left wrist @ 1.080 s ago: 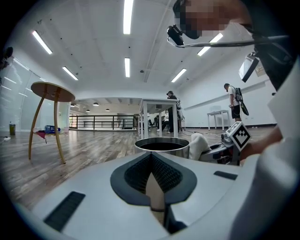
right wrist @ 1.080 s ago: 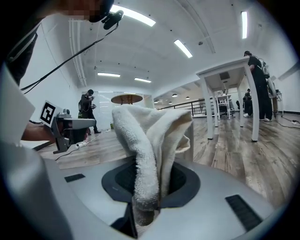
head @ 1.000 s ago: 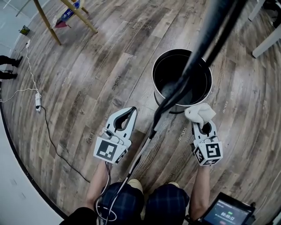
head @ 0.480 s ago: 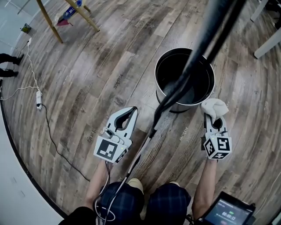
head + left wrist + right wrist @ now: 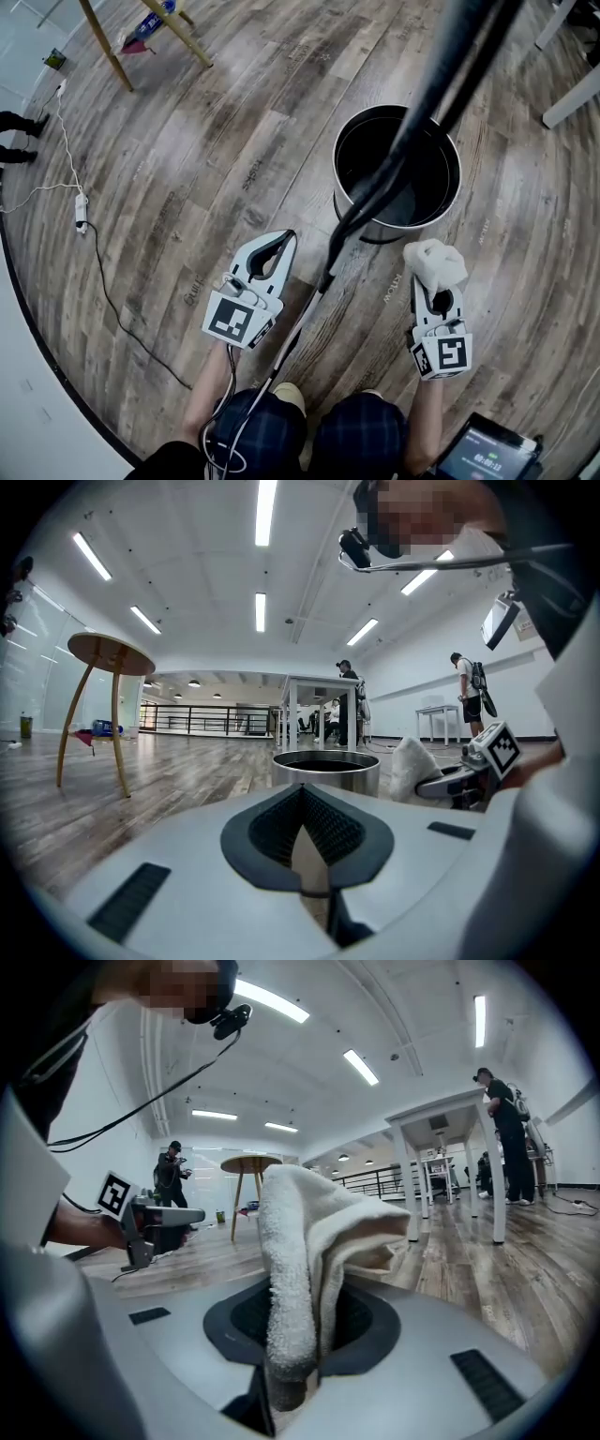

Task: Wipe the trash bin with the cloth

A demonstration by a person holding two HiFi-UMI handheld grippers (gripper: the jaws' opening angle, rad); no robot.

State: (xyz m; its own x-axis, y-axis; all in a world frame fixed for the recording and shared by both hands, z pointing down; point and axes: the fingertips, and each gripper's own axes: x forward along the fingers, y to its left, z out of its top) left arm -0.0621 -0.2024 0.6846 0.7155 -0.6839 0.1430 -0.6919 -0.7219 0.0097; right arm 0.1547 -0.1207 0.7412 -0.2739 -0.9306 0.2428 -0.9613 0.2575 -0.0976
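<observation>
In the head view the round metal trash bin (image 5: 450, 202) with a dark inside stands on the wood floor ahead of me. My right gripper (image 5: 434, 284) is shut on a bunched white cloth (image 5: 433, 261), which hangs just short of the bin's near right side, apart from it. Out to the left of the bin, my left gripper (image 5: 288, 236) is shut and holds nothing. The left gripper view shows the bin (image 5: 326, 766), the cloth (image 5: 409, 766) and the left gripper (image 5: 301, 794). In the right gripper view the cloth (image 5: 300, 1241) fills the right gripper (image 5: 291, 1354), and the bin is out of sight.
A thick black cable (image 5: 375, 192) hangs from my head across the bin. A wooden stool's legs (image 5: 103, 47) stand at the far left, a power strip (image 5: 81, 214) with its cord lies left, white table legs (image 5: 567, 94) are at the far right. People stand in the background.
My right gripper with the cloth swung right beside the bin's rim, then drew back toward me and left, away from the bin. The left gripper has hardly moved.
</observation>
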